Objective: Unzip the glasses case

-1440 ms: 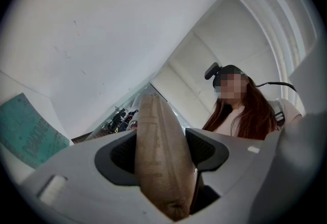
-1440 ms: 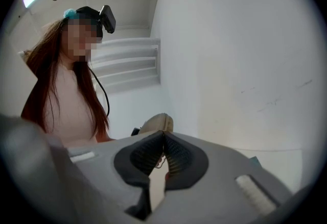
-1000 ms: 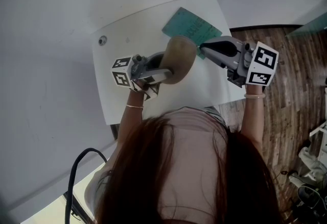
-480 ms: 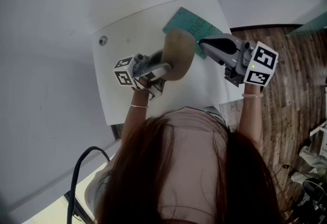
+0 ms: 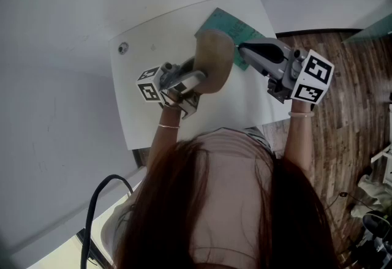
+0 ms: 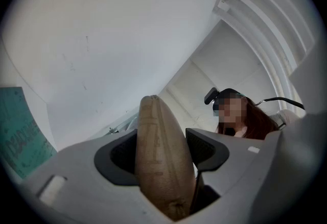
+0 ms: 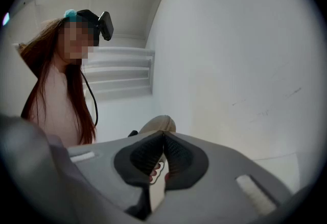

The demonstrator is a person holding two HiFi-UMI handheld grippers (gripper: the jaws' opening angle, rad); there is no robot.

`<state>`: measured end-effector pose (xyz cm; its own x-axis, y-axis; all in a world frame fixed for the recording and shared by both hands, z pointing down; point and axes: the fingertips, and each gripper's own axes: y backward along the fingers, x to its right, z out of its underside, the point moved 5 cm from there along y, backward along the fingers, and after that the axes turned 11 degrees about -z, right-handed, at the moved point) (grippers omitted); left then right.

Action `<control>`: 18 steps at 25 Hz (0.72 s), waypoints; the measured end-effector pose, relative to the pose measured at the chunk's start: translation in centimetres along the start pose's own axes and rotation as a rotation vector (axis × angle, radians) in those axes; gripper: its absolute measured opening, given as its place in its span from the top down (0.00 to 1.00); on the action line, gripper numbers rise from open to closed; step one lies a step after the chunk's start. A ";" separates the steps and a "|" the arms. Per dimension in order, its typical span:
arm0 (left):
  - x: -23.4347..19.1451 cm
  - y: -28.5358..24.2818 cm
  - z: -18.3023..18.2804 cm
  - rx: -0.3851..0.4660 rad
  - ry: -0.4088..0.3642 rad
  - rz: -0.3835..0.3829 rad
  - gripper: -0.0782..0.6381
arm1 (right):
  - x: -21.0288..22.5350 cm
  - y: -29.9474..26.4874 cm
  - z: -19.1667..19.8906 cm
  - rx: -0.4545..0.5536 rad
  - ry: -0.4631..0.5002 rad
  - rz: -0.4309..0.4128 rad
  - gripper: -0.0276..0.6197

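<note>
Counts: one glasses case (image 5: 213, 65), two grippers, two marker cubes, one white table (image 5: 141, 114), one teal sheet (image 5: 245, 34), one small round fitting (image 5: 123, 48) near the table's far left corner, one black cable (image 5: 98, 200) at lower left.

Head view: the tan case is off the table, up over its middle and partly covering the teal sheet. The left gripper (image 5: 191, 79) clamps the case's near end, its cube (image 5: 149, 85) to the left. The right gripper (image 5: 244, 49) has its tip right at the case's right edge, its cube (image 5: 312, 76) out over the wood floor (image 5: 349, 96).

Left gripper view only: the case (image 6: 153, 131) stands edge-on between the two dark pads (image 6: 120, 159), with the jaws wide and pressed on its sides. A corner of the teal sheet (image 6: 20, 131) shows at left, the person (image 6: 250, 121) behind.

Right gripper view only: the right gripper (image 7: 163, 154) has its jaws closed, pads meeting. The rounded end of the case (image 7: 159, 123) sits just past the tips. Cannot tell whether a zip pull is pinched; something small and reddish shows in the gap below the pads, unclear what. The person (image 7: 56, 95) is at left.
</note>
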<state>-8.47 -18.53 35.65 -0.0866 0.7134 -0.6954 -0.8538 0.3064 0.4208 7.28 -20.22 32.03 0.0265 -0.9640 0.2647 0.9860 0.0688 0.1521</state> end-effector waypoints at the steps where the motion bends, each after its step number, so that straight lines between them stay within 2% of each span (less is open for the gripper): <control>1: 0.0 0.0 0.0 0.007 0.001 0.000 0.49 | 0.0 0.0 0.0 -0.001 0.001 0.000 0.95; 18: -0.5 0.2 -1.6 0.108 0.022 -0.005 0.49 | -0.3 -1.1 0.4 -0.024 0.013 0.012 0.95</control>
<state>-9.44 -19.81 35.11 -0.0946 0.6980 -0.7098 -0.7943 0.3769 0.4765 6.09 -19.91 32.12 0.0399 -0.9664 0.2540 0.9892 0.0740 0.1262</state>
